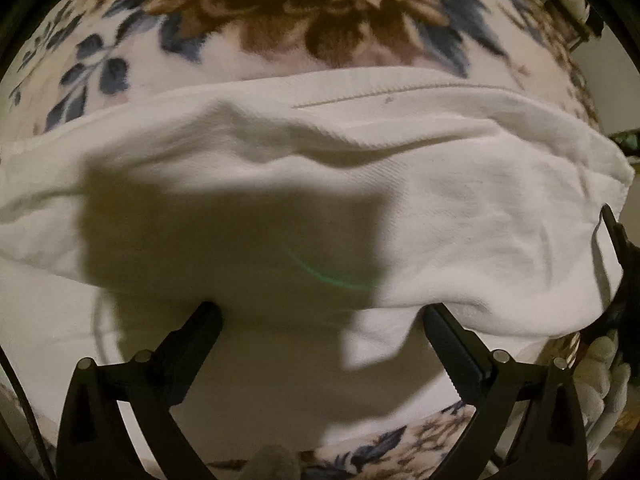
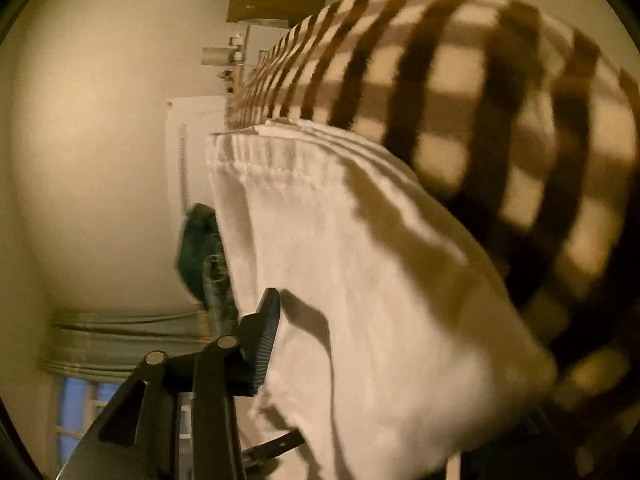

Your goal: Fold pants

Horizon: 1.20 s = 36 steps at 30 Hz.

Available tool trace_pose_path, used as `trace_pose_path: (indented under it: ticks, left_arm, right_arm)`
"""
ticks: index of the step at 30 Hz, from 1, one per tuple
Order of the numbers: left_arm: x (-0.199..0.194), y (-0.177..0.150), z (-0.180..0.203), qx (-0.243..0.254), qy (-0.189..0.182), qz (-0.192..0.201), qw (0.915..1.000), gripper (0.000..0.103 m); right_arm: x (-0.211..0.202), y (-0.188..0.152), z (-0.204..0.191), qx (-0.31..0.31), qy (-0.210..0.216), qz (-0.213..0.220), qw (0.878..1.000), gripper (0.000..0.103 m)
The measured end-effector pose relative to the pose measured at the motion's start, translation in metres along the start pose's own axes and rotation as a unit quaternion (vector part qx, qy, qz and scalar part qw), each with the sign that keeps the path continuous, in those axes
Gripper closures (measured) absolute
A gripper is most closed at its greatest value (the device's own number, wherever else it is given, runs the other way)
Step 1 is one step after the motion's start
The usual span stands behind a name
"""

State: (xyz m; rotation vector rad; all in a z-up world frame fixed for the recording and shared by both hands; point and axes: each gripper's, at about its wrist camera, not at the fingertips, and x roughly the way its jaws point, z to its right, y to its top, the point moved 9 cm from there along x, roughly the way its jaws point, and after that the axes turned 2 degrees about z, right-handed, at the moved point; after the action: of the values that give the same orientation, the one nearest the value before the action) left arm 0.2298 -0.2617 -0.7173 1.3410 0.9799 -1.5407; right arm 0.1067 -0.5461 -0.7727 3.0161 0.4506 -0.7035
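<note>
Fingers of the left gripper (image 1: 322, 316) stand wide apart, tips against white pants (image 1: 460, 200) spread over a floral blanket (image 1: 280, 12). Right gripper (image 2: 280, 344) is clamped on the pants' cloth, lifted before a brown checked blanket (image 2: 500, 100).

pants (image 1: 460, 200) white matt woven cloth; blanket (image 1: 320, 12) fuzzy floral fleece.

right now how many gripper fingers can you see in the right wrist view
1: a black ribbed finger at lower centre, pressed against the white pants. Its partner is probably hidden behind the cloth.
</note>
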Motion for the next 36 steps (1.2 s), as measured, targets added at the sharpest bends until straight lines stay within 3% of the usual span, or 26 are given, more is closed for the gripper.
trace_pose_path:
  ticks: [2,4,9,15,19,22,25,28,31,32,34,35,36]
  left_arm:
    - [-0.004,0.002,0.001,-0.004,-0.005,-0.007,1.0,0.0]
    - [-0.016,0.001,-0.001,-0.016,-0.021,0.014,0.9996,0.0]
    - [-0.055,-0.013,-0.022,-0.033,0.005,0.066,0.9973,0.0]
    - [-0.104,-0.048,-0.084,-0.104,0.004,0.097,0.9898,0.0]
    - [-0.138,-0.075,-0.14,-0.167,0.017,0.12,0.9785,0.0]
    - [-0.148,-0.098,-0.179,-0.207,0.031,0.131,0.9691,0.0]
    - [-0.153,-0.122,-0.228,-0.25,0.04,0.131,0.9584,0.0]
    - [-0.159,-0.151,-0.273,-0.288,0.042,0.137,0.9469,0.0]
    - [-0.161,-0.176,-0.313,-0.31,0.054,0.141,0.9386,0.0]
    - [-0.161,-0.181,-0.324,-0.316,0.056,0.143,0.9365,0.0]
    - [-0.159,-0.191,-0.344,-0.326,0.06,0.143,0.9327,0.0]
    - [-0.159,-0.194,-0.351,-0.329,0.058,0.144,0.9317,0.0]
    - [-0.159,-0.195,-0.356,-0.33,0.054,0.145,0.931,0.0]
  right_arm:
    - [-0.003,0.006,-0.009,0.006,-0.011,0.019,1.0,0.093]
    - [-0.008,0.01,-0.019,0.007,-0.021,0.045,0.999,0.097]
    - [0.0,0.005,-0.069,-0.046,-0.039,0.035,0.998,0.097]
    - [0.015,-0.032,-0.159,-0.151,-0.076,0.007,0.986,0.097]
    - [0.05,-0.083,-0.22,-0.223,-0.089,-0.019,0.97,0.097]
    - [0.106,-0.143,-0.265,-0.29,-0.102,-0.059,0.95,0.096]
    - [0.157,-0.216,-0.278,-0.346,-0.113,-0.107,0.925,0.096]
    - [0.207,-0.32,-0.258,-0.399,-0.135,-0.17,0.891,0.097]
    - [0.243,-0.394,-0.227,-0.444,-0.17,-0.207,0.855,0.097]
    - [0.263,-0.416,-0.215,-0.465,-0.191,-0.218,0.837,0.096]
    - [0.283,-0.447,-0.187,-0.493,-0.24,-0.243,0.8,0.088]
    - [0.273,-0.463,-0.161,-0.49,-0.257,-0.265,0.79,0.084]
    - [0.272,-0.471,-0.154,-0.484,-0.264,-0.282,0.785,0.068]
